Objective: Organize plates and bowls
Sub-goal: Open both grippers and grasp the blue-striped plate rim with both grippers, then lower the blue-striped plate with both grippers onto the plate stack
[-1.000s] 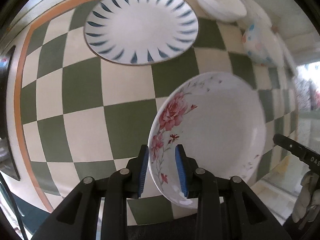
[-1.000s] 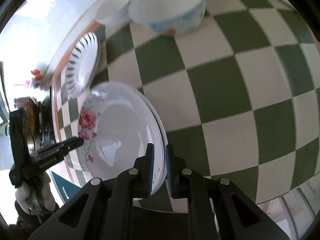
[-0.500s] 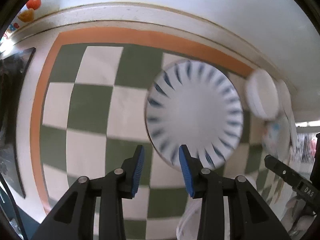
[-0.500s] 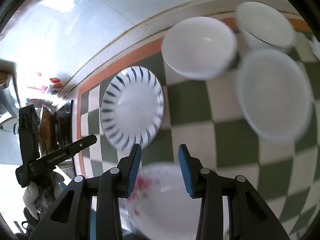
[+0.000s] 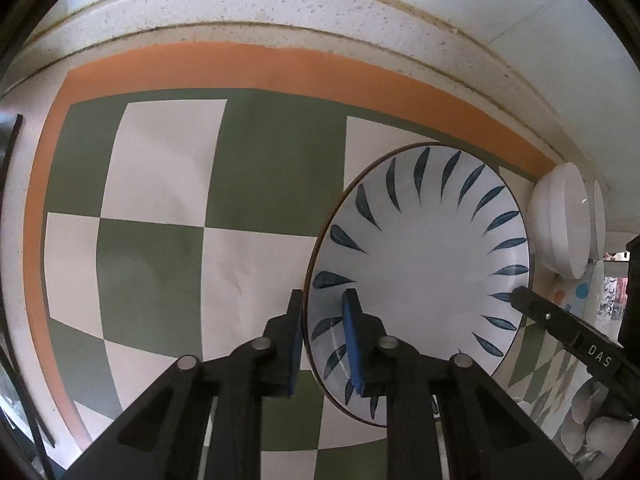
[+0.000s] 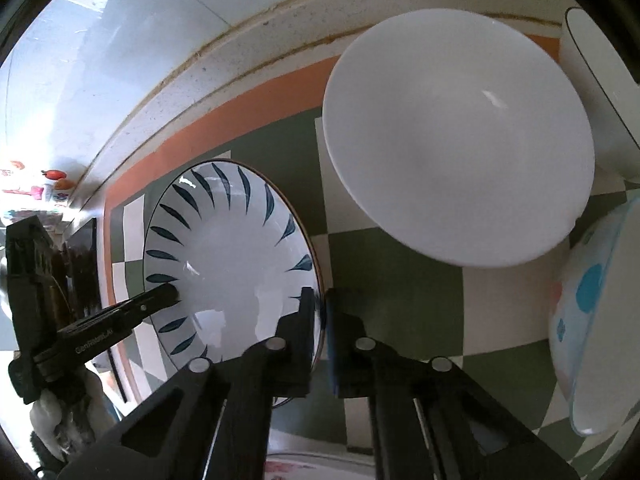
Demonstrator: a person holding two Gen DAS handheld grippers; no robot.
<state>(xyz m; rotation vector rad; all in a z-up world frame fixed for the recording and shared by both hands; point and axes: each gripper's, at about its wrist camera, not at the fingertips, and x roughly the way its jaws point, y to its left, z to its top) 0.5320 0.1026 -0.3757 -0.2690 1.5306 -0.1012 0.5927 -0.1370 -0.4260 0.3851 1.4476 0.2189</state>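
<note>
A white plate with dark blue leaf strokes (image 5: 424, 268) lies on the green and white checked cloth (image 5: 160, 208). My left gripper (image 5: 322, 344) has its jaws on either side of the plate's left rim, close to it. In the right wrist view the same plate (image 6: 228, 264) has my right gripper (image 6: 320, 320) astride its right rim, jaws nearly closed on it. A plain white bowl (image 6: 456, 136) sits just behind and right of the plate. A bowl with blue dots (image 6: 592, 308) is at the far right.
A white wall ledge (image 5: 280, 12) runs behind the orange cloth border. Stacked white bowls (image 5: 560, 220) stand right of the plate. Another white dish (image 6: 596, 92) is behind the white bowl. A floral plate's edge (image 6: 304, 468) shows at the bottom of the right wrist view.
Both grippers let go of the floral plate, moved back to the blue-leaf plate, and closed in around its opposite rims.
</note>
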